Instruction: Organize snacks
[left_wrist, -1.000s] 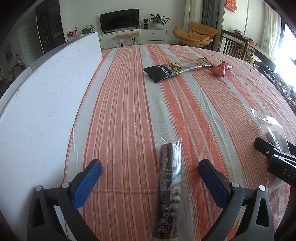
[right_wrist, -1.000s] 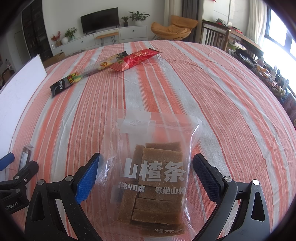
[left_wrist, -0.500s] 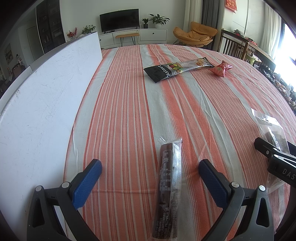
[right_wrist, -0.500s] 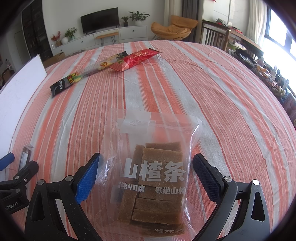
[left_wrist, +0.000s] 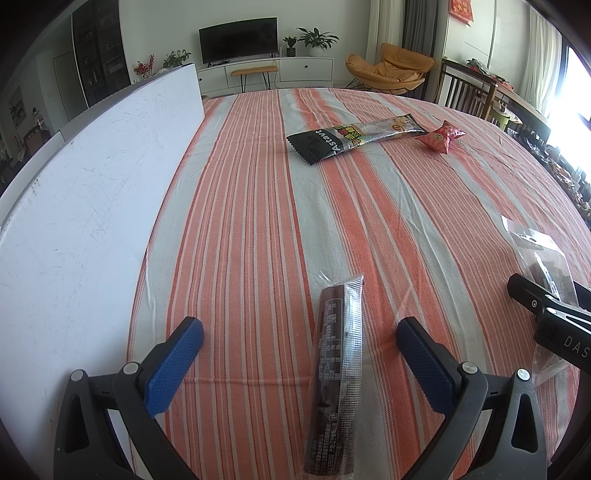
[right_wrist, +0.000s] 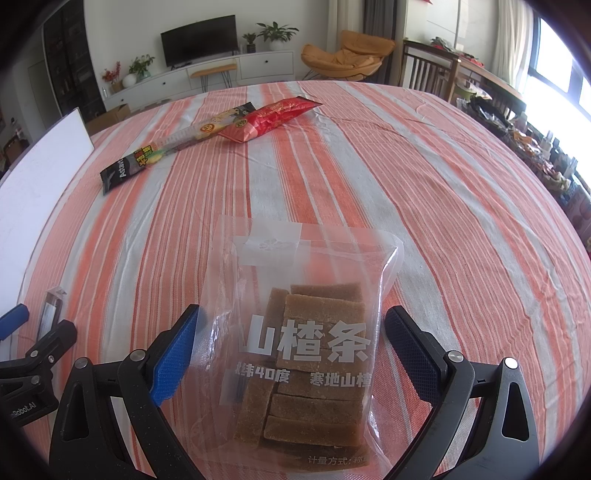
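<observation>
Left wrist view: the left tongs (left_wrist: 299, 347) are spread wide and hold nothing. A dark bar (left_wrist: 334, 373) in a clear wrapper lies on the striped cloth (left_wrist: 240, 221) of the desk between the two blue pads (left_wrist: 173, 365), touching neither, its long side running straight ahead. A white board (left_wrist: 81, 206) stands up along the left of these tongs. Far ahead and a little to the right lies a long black packet (left_wrist: 351, 138), and just to its right a red pouch (left_wrist: 441, 136). At the right edge of this view the black frame of the right tongs (left_wrist: 546, 314) shows, over the clear bag (left_wrist: 543, 254).

In the right wrist view the right tongs (right_wrist: 291, 354) are also wide open, with nothing gripped. The clear bag (right_wrist: 306, 332) of brown slabs lies flat between the pads; the left pad (right_wrist: 173, 362) sits right at the bag's edge, though I cannot tell if it touches, and the right pad is just beside the other edge. Well ahead and to the left lie the long black packet (right_wrist: 162, 155) and the red pouch (right_wrist: 269, 118), the two overlapping. At the lower left the left tongs (right_wrist: 29, 354) come into sight, well apart from the bag.
</observation>
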